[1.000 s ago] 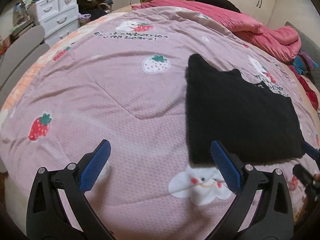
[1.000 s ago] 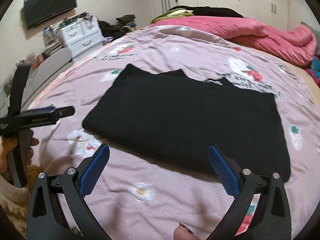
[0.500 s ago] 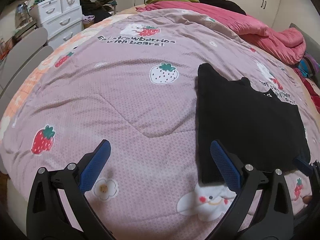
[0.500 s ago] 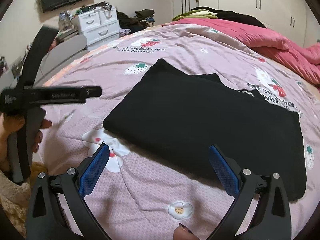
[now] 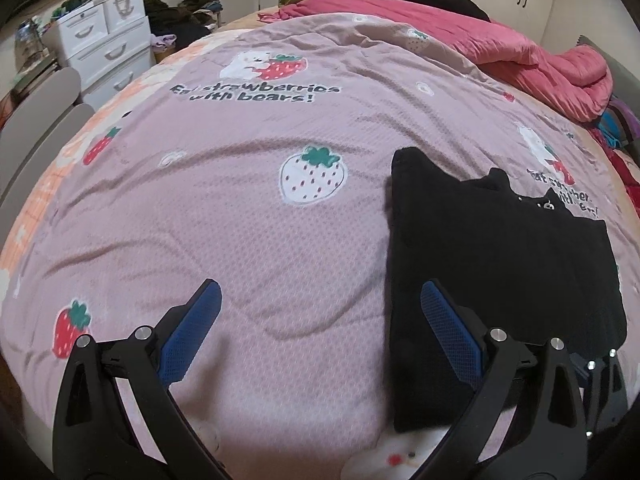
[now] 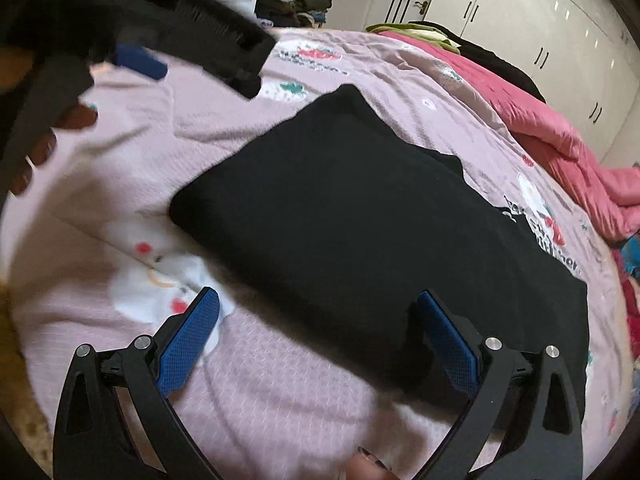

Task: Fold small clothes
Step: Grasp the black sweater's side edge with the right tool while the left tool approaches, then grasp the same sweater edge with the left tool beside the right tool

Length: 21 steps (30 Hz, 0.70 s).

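A black garment (image 5: 496,256), folded into a flat rectangle, lies on the pink strawberry-print bedspread (image 5: 248,216). It also shows in the right wrist view (image 6: 360,224). My left gripper (image 5: 320,300) is open and empty, low over the bedspread, with its right finger beside the garment's left edge. My right gripper (image 6: 316,312) is open and empty at the garment's near edge. The left gripper shows blurred at the top left of the right wrist view (image 6: 192,40).
A bunched pink quilt (image 5: 532,60) lies at the bed's far right. White drawers (image 5: 108,48) and a pile of dark clothes (image 5: 192,12) stand beyond the bed's left side. White wardrobe doors (image 6: 540,40) line the far wall.
Both grippers have moved forward and lower toward the garment, which looks larger. In the right wrist view the left gripper has swung from mid left up to the top left. Jaws stay open.
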Each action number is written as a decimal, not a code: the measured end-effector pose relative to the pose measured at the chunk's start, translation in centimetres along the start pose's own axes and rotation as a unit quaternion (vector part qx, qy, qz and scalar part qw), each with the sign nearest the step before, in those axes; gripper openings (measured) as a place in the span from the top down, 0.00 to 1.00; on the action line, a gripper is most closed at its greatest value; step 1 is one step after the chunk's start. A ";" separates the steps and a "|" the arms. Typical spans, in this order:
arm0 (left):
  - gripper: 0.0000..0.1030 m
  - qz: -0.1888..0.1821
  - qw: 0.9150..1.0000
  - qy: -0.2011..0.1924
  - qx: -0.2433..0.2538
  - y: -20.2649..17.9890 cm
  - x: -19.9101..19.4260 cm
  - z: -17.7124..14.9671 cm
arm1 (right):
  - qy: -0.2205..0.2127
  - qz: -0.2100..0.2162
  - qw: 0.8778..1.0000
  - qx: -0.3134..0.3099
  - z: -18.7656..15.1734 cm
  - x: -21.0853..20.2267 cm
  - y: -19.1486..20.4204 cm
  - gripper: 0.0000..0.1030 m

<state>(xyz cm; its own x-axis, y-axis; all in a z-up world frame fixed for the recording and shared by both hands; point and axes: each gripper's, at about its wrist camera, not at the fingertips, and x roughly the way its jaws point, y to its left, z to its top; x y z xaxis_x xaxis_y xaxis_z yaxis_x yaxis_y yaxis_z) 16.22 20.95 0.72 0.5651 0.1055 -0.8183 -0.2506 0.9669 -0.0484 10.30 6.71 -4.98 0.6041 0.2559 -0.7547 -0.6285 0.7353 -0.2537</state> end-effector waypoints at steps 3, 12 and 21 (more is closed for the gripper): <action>0.09 -0.002 1.000 0.004 -0.001 -0.1 0.8 0.7 | -0.003 -0.015 1.000 -0.011 0.8 1.2 0.2 0.04; 0.09 -0.019 0.999 0.022 -0.023 0.1 3.1 3.2 | -0.054 -0.063 0.996 -0.020 2.7 2.1 0.0 0.28; 0.09 -0.091 0.995 0.021 -0.033 -2.8 3.5 5.3 | -0.172 -0.078 0.982 0.005 1.2 -3.6 -2.1 0.87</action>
<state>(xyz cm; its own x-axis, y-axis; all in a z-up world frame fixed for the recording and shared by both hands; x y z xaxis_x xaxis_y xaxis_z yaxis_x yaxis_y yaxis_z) 23.10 19.83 0.99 0.5725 -0.0819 -0.8158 -0.1988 0.9514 -0.2351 10.02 5.00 -1.06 0.8238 0.3350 -0.4573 -0.5110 0.7879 -0.3436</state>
